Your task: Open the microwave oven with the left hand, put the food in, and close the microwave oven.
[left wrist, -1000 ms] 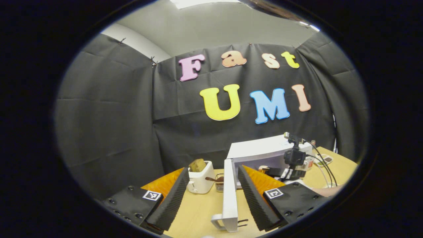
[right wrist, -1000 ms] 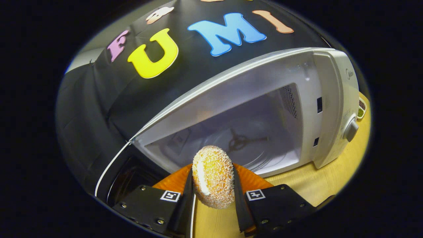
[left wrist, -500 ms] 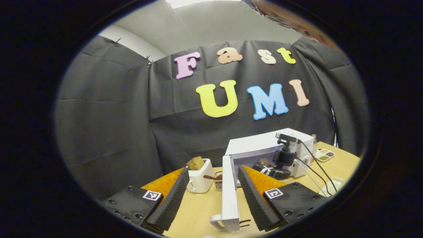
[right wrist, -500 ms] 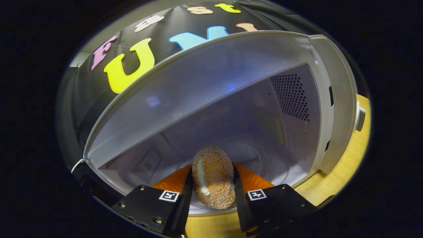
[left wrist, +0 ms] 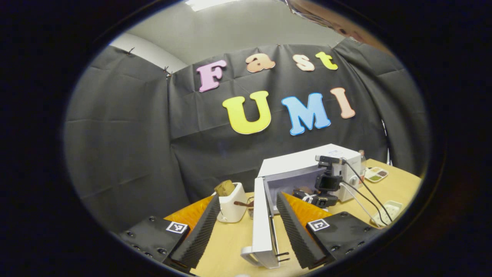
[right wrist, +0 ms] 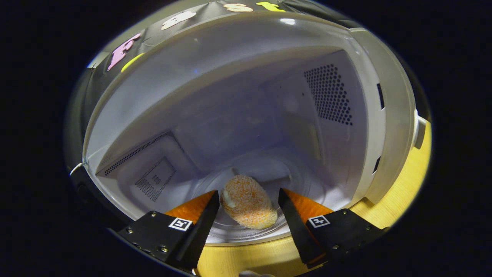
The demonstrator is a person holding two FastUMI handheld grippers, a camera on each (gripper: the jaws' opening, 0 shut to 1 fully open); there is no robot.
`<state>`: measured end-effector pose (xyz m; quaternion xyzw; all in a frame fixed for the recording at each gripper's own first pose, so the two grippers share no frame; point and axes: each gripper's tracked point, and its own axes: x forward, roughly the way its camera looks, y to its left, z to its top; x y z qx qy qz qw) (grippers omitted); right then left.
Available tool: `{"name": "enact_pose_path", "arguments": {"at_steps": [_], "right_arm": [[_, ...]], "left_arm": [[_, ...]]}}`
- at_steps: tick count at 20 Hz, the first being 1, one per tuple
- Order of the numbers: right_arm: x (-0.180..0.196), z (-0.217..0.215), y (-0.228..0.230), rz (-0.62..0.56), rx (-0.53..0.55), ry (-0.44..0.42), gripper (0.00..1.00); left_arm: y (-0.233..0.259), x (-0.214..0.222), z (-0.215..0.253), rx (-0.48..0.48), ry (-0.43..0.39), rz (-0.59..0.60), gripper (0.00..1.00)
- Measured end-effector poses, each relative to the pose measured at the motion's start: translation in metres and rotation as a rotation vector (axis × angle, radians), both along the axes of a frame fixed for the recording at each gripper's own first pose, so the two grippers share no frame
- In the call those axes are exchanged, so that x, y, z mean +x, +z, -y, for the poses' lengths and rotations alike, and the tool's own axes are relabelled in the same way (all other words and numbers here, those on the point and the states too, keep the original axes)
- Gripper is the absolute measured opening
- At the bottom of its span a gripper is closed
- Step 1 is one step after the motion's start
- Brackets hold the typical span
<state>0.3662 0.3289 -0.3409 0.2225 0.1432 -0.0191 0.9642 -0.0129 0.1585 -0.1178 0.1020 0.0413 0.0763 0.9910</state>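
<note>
In the right gripper view the white microwave (right wrist: 384, 115) stands open, and my right gripper (right wrist: 249, 193) reaches into its cavity with the fingers spread. A crumb-coated round bun (right wrist: 248, 202) lies on the glass turntable (right wrist: 292, 181) between the fingers, touching neither. In the left gripper view my left gripper (left wrist: 248, 198) is open. The edge of the swung-out microwave door (left wrist: 261, 227) stands between its fingers, apart from both. Farther off there, the right gripper (left wrist: 313, 198) reaches into the microwave (left wrist: 303, 163).
A white toaster (left wrist: 232, 204) holding a slice of bread (left wrist: 224, 187) stands left of the door on the wooden table (left wrist: 230, 246). Small dishes (left wrist: 376, 175) sit right of the microwave, and cables (left wrist: 369, 192) trail from the right gripper. Black cloth walls the booth behind.
My right gripper went deeper into the cavity, opened and let go of the bun, which now lies on the turntable. The left gripper stayed open beside the door.
</note>
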Motion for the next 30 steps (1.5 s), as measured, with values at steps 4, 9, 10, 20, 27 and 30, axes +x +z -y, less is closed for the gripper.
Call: {"name": "enact_pose_path", "arguments": {"at_steps": [4,9,10,20,27,30], "right_arm": [[-0.041,0.007,0.041,0.022,-0.025,0.091,0.94],[-0.149,-0.004,0.146,0.138,-0.054,0.280,0.93],[-0.170,-0.016,0.167,0.165,-0.054,0.343,0.93],[-0.298,0.058,0.225,0.199,-0.309,0.489,0.94],[-0.335,0.134,0.263,0.190,-0.360,0.406,0.94],[-0.340,0.151,0.276,0.198,-0.379,0.379,0.94]], "left_arm": [[0.003,-0.005,-0.003,-0.031,0.019,0.011,1.00],[0.010,-0.023,-0.018,-0.054,0.057,0.012,0.97],[0.011,-0.037,-0.024,-0.054,0.069,0.017,1.00],[-0.058,-0.083,-0.087,-0.063,0.163,-0.047,0.98],[-0.163,-0.060,-0.120,-0.056,0.204,-0.168,1.00],[-0.183,-0.052,-0.109,-0.100,0.189,-0.182,1.00]]}}
